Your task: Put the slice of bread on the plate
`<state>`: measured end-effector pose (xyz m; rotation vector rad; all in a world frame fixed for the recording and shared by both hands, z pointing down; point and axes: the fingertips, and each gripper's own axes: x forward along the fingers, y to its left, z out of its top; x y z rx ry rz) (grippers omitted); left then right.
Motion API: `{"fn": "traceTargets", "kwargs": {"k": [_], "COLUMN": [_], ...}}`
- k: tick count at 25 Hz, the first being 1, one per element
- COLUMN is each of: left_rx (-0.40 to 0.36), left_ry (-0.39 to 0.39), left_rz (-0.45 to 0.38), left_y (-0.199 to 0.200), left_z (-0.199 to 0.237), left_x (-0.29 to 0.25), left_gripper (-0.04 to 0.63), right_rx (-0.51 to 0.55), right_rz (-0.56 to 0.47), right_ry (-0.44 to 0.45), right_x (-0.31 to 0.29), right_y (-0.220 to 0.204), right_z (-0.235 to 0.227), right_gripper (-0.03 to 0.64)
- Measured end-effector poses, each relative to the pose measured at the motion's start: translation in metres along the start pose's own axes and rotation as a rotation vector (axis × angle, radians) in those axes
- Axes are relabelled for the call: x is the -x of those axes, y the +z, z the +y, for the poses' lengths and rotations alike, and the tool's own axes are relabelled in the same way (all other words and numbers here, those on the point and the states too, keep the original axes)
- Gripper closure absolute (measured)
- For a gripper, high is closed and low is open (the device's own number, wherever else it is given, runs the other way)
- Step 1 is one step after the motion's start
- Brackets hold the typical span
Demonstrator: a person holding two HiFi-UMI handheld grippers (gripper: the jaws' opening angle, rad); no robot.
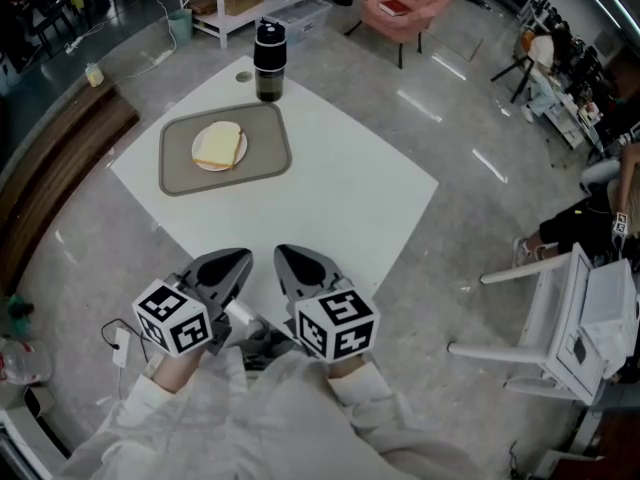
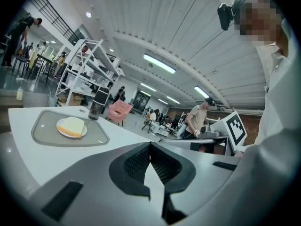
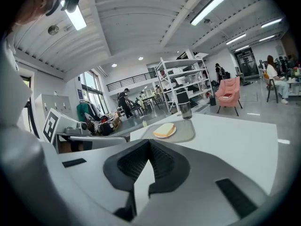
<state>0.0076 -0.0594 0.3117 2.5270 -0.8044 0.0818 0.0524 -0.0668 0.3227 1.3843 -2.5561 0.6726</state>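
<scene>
A pale slice of bread (image 1: pixel 217 143) lies on a small round plate (image 1: pixel 240 154), which sits on a grey tray (image 1: pixel 272 138) at the far side of the white table (image 1: pixel 350 198). The same bread (image 2: pixel 73 125) (image 3: pixel 164 129) shows in both gripper views, well ahead of the jaws. My left gripper (image 1: pixel 237 258) and right gripper (image 1: pixel 283 255) hover side by side at the table's near edge, far from the tray. Both are shut, with nothing between their jaws.
A black tumbler (image 1: pixel 269 61) stands just beyond the tray. A white chair (image 1: pixel 560 318) stands at the right of the table, a pink armchair (image 1: pixel 408 8) and shelving further back. People are around the room.
</scene>
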Motion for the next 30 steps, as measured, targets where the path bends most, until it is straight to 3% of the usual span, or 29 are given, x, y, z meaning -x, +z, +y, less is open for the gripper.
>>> {"fn": "traceTargets", "kwargs": {"k": [30], "left_rx": [0.018], "left_ry": [-0.037], "left_rz": [-0.015], "left_y": [0.0082], "left_z": [0.0002], "left_x": [0.0030], "left_gripper": [0.586], "right_rx": [0.045], "right_rz": [-0.002], "right_ry": [-0.010], "right_x": [-0.0036], "right_y": [0.0082], "right_z": [0.0058], "right_gripper": [0.601]}}
